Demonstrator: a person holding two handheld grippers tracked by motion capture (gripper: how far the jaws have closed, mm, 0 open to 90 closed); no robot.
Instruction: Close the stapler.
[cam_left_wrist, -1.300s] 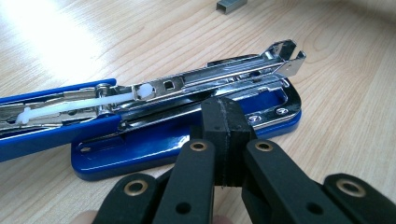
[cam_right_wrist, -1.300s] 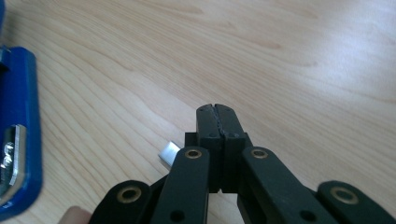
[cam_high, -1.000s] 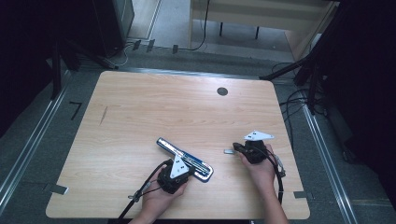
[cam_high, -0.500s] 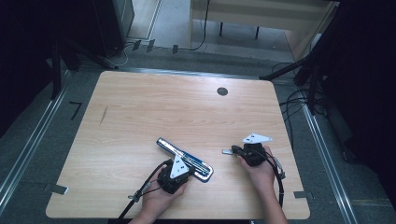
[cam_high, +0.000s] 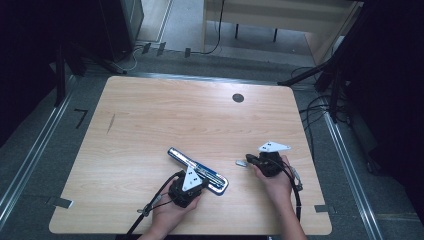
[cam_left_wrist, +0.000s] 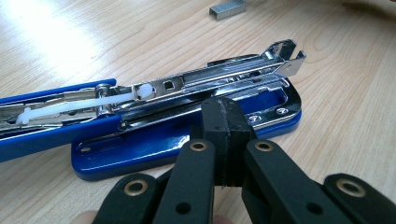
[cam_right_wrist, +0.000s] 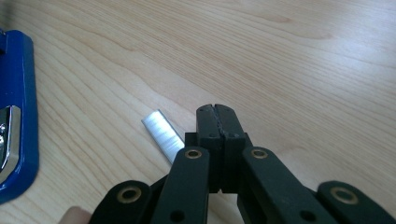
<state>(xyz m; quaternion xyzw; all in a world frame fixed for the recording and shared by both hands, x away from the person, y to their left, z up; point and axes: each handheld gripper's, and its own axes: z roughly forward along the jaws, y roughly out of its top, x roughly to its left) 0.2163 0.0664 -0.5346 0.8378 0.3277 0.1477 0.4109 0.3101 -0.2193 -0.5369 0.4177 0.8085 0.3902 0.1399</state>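
A blue plastic stapler with a chrome metal magazine (cam_high: 197, 169) lies opened out on the pale wooden bench (cam_high: 165, 115), in the lower middle of the high view, running slantwise from upper left to lower right. In the left gripper view its blue base (cam_left_wrist: 187, 140) sits flat with a chrome plate set into it. The shiny staple channel (cam_left_wrist: 219, 77) lies bare above it, with a white plastic pusher rod (cam_left_wrist: 74, 105) along it at centre left. The blue top cover (cam_left_wrist: 46, 112) runs off the left edge.

A short silver strip of staples (cam_right_wrist: 163, 133) lies on the bench just right of the stapler in the high view.

The left claw (cam_left_wrist: 226, 123) is pressed together, empty, just before the stapler's base. The right claw (cam_right_wrist: 217, 121) is likewise pressed together, empty, just beside the staple strip.
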